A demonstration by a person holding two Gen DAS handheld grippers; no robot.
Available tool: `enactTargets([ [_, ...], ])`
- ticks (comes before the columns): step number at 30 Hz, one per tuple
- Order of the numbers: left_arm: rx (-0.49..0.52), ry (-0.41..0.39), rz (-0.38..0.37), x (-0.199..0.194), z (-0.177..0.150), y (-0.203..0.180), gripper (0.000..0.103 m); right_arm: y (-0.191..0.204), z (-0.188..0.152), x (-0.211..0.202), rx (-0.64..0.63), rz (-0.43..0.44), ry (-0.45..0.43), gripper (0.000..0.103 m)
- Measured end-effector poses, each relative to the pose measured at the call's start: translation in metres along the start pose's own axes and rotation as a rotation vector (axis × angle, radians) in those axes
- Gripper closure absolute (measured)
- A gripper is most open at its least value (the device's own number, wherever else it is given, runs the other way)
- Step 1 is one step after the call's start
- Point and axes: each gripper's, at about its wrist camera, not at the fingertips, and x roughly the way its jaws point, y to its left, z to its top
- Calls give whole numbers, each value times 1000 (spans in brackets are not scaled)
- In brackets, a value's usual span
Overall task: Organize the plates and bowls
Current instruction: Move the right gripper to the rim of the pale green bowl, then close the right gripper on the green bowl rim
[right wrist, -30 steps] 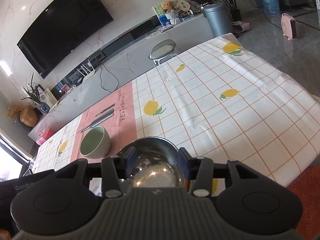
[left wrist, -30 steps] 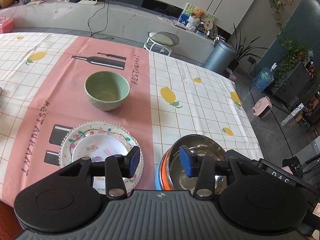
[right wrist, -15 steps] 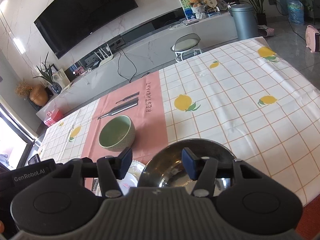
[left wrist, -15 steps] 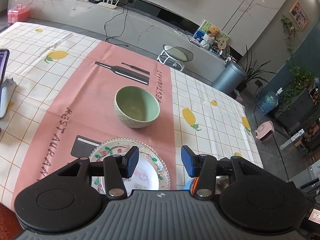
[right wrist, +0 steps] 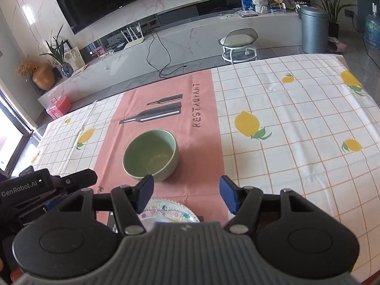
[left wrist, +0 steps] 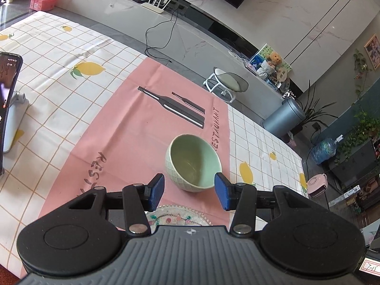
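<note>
A light green bowl (left wrist: 193, 163) stands upright and empty on the pink runner; it also shows in the right wrist view (right wrist: 151, 158). A floral glass plate (left wrist: 177, 217) lies just in front of it, mostly hidden under the grippers, and its rim shows in the right wrist view (right wrist: 166, 210). My left gripper (left wrist: 190, 191) is open and empty, above the plate and just short of the bowl. My right gripper (right wrist: 187, 193) is open and empty, above the plate, with the bowl ahead to its left. The left gripper's body (right wrist: 35, 190) sits at the right view's left edge.
A phone on a white stand (left wrist: 8, 104) stands at the table's left. The pink runner (right wrist: 166, 109) crosses a white lemon-print tablecloth (right wrist: 296, 123). Beyond the table's far edge stand a stool (right wrist: 239, 42), a grey bin (right wrist: 313, 29) and a TV bench.
Both grippers have pulled back and turned left, away from the steel bowl, which has left both views. The green bowl is now centred ahead of both. Both stay open.
</note>
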Motion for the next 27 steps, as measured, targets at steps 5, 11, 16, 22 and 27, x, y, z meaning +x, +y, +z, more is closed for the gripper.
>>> enactTargets([
  [5,-29,27,26,25,10,9,49,10,16,25,-13,19,31,47],
  [11,-43,71,59,57,17,14,51,13,29,70,14,1,123,51],
  [16,-50,107,91,80,20,15,51,13,37,101,11,-38,182,52],
  [22,-44,146,126,104,22,15,52,8,40,129,39,-38,238,58],
  [27,-40,173,143,117,21,15,64,7,41,143,64,-12,262,73],
])
